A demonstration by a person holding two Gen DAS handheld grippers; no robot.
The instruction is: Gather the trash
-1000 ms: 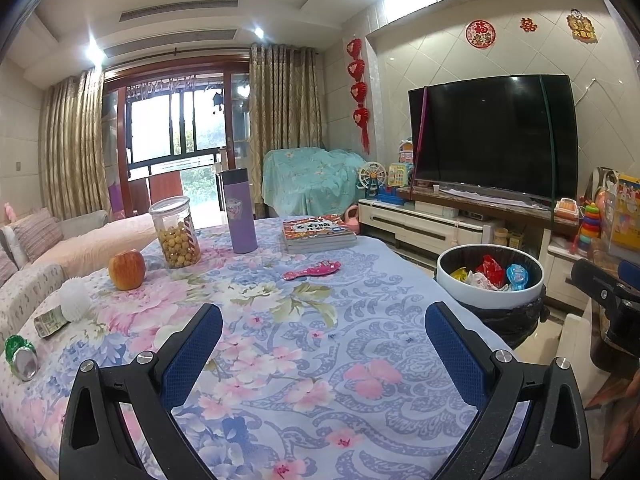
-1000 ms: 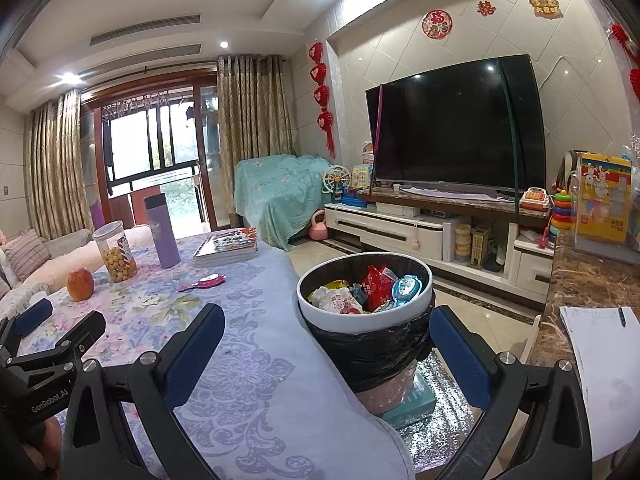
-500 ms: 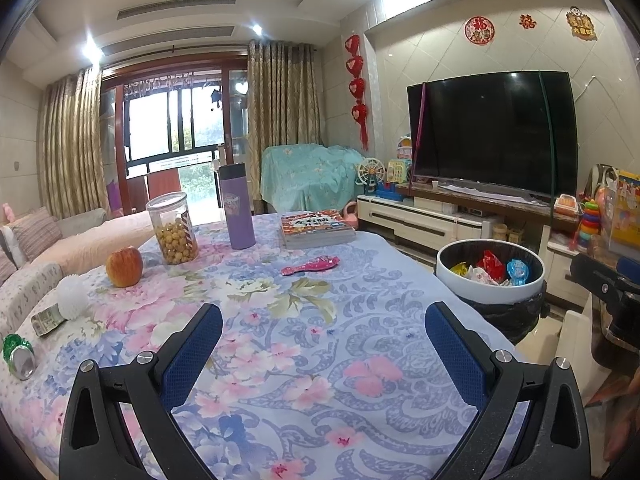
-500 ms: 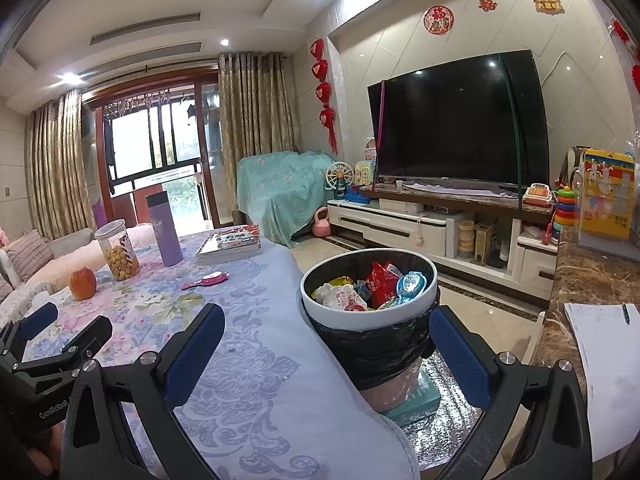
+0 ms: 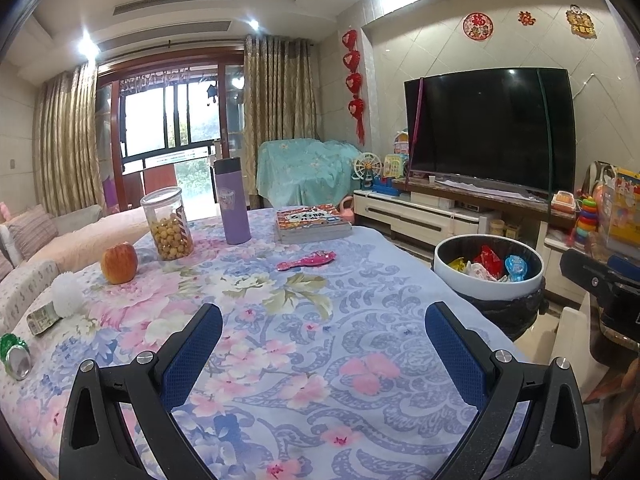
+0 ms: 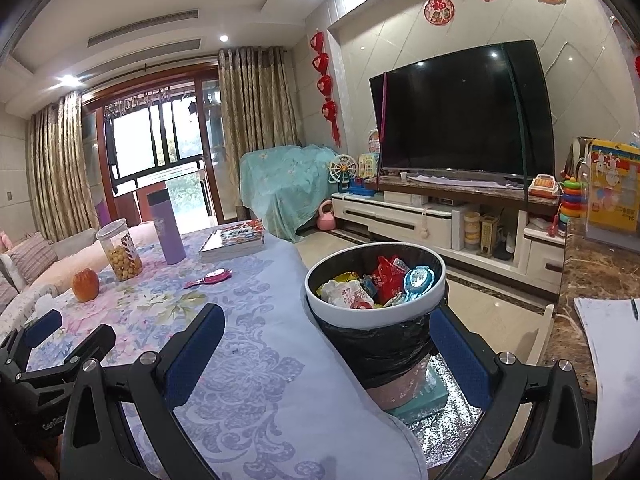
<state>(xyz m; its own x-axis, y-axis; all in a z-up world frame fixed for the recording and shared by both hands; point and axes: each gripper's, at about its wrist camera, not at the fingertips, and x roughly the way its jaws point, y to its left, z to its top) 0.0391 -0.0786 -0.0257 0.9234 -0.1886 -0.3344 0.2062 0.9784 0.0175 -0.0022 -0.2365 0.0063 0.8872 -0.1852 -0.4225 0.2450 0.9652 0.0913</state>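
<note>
A white-rimmed trash bin (image 6: 320, 304) with a black liner stands beside the table's right edge and holds several colourful wrappers (image 6: 384, 280). It also shows in the left wrist view (image 5: 444, 272). My right gripper (image 6: 324, 354) is open and empty, low in front of the bin. My left gripper (image 5: 324, 342) is open and empty above the floral tablecloth (image 5: 280, 320). At the table's left edge lie a green can (image 5: 14, 356), a small folded packet (image 5: 42, 316) and a white ball (image 5: 67, 294).
On the table stand an apple (image 5: 119, 262), a snack jar (image 5: 167, 224), a purple flask (image 5: 232, 202), a stack of books (image 5: 310, 224) and a pink brush (image 5: 306, 261). A TV on a cabinet (image 6: 460, 112) and a marble counter with paper (image 6: 608, 340) are at the right.
Both grippers stay open and empty. The views have shifted only slightly; the bin sits a little lower and nearer in the right wrist view.
</note>
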